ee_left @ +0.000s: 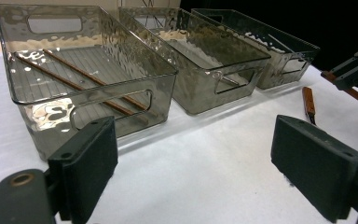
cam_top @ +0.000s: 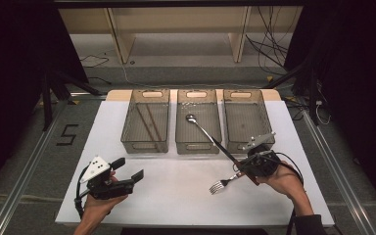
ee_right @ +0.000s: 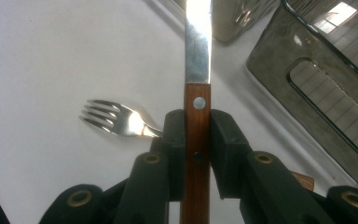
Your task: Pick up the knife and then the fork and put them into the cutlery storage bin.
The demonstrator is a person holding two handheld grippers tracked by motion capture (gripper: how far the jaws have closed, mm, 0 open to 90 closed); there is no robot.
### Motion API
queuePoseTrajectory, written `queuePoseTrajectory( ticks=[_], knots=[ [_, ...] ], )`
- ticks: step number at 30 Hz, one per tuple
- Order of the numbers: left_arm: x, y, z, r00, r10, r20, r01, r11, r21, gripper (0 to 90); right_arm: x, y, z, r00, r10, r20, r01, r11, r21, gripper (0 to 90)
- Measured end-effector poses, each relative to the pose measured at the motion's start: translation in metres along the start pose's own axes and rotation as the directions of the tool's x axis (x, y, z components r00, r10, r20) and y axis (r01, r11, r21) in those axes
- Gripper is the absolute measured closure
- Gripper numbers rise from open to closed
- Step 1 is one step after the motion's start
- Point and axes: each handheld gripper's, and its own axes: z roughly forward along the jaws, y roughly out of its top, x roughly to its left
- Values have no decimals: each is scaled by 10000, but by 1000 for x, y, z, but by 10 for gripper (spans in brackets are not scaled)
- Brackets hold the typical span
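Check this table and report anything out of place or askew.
Nothing is spilled or damaged. One stray: the fork lies loose on the white table, outside the three bins, under the right hand-held gripper, which clamps a wood-handled utensil. Chopsticks lie in the left bin.

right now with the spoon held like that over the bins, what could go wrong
1. The right tongs pinch the long wood-handled steel spoon only at its handle, so it may swing or slip.
2. Its bowl hangs by the middle clear grey plastic bin; it could knock the rim.
3. The wood-handled steel fork lies just beside the tongs and might get bumped.
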Motion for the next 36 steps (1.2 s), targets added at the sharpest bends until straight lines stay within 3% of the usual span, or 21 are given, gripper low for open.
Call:
queuePoseTrajectory(
  ticks=[9,23,36],
  knots=[
    [0,0,0,10000,-6,-30,6,10000,10,139,-2,3,-6,9995,262,195,-250,9981,-568,774],
    [0,-1,1,10000,-22,-76,22,10000,-18,139,-17,14,-15,9919,1138,558,-1043,9830,-1513,774],
    [0,-1,1,9999,-68,-78,68,10000,-17,139,-45,31,-23,9675,2376,863,-2143,9520,-2186,774]
  ],
)
